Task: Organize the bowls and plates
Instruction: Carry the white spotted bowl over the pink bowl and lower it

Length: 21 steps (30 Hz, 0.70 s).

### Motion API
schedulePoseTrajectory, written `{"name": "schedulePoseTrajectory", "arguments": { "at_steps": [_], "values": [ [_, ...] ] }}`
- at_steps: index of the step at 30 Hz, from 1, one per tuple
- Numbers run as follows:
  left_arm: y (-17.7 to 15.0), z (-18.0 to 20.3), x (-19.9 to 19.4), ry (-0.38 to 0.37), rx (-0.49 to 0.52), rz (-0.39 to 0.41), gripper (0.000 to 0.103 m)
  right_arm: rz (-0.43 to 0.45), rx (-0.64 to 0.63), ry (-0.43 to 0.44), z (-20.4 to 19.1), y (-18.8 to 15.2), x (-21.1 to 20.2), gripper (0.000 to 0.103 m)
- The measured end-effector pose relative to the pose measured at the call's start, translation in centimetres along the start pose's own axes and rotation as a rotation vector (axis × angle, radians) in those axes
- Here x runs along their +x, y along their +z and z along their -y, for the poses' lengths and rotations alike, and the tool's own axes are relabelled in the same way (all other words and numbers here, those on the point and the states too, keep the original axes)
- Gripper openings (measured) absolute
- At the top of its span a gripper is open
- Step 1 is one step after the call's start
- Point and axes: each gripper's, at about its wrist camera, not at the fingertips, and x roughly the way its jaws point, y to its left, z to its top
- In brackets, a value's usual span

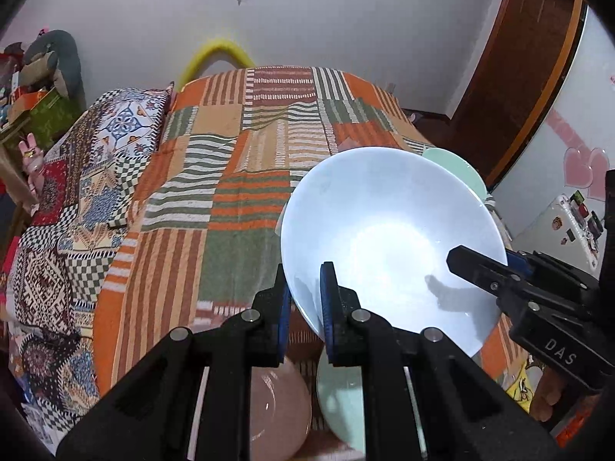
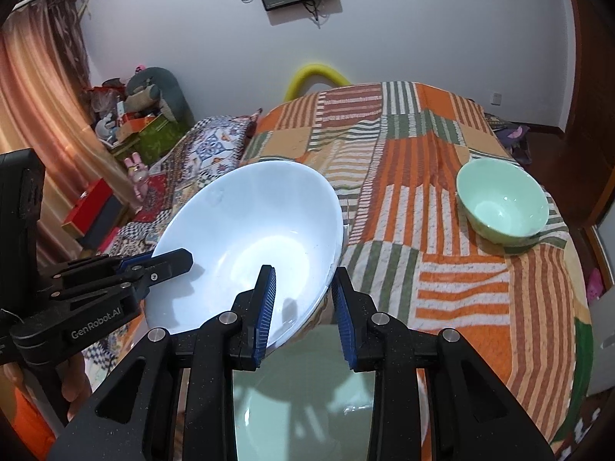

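Note:
A big white bowl (image 1: 384,223) (image 2: 250,226) hangs tilted above the bed, held from two sides. My left gripper (image 1: 305,273) is shut on its near left rim, one blue pad inside the bowl and one outside; the right wrist view shows this left gripper (image 2: 180,260) on that rim. My right gripper (image 2: 303,271) is shut on the opposite rim, and it (image 1: 461,259) reaches into the left wrist view from the right. A mint green bowl (image 2: 499,207) (image 1: 455,165) stands upright on the bedspread. Under the grippers lie a pink plate (image 1: 276,403) and a green plate (image 1: 342,392) (image 2: 303,403).
The bed (image 2: 442,276) has a striped orange and green patchwork cover, with a patterned pillow (image 1: 127,130) at its left. Boxes and soft toys (image 2: 138,115) crowd the far left corner. A white fridge (image 1: 576,226) and a brown door (image 1: 519,77) stand to the right.

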Motion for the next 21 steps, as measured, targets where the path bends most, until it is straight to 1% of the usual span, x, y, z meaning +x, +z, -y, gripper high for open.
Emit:
{"name": "schedulePoseTrajectory", "arguments": {
  "at_steps": [7,14,21],
  "values": [
    [-2.1,-1.1,-2.9,0.019,-0.027,0.026,0.013,-0.002,-0.03,0.031,-1.9,-1.1,-0.6,0.027],
    [-4.1,-3.1,-5.7,0.048,-0.06,0.055,0.013,-0.014,-0.054,0.073,-4.1,-2.3,-0.7,0.027],
    [-6.1,-5.1,-7.3,0.072,-0.095,0.072,0.014,-0.037,-0.088,0.114,-6.5,-3.5,-0.4,0.027]
  ]
}}
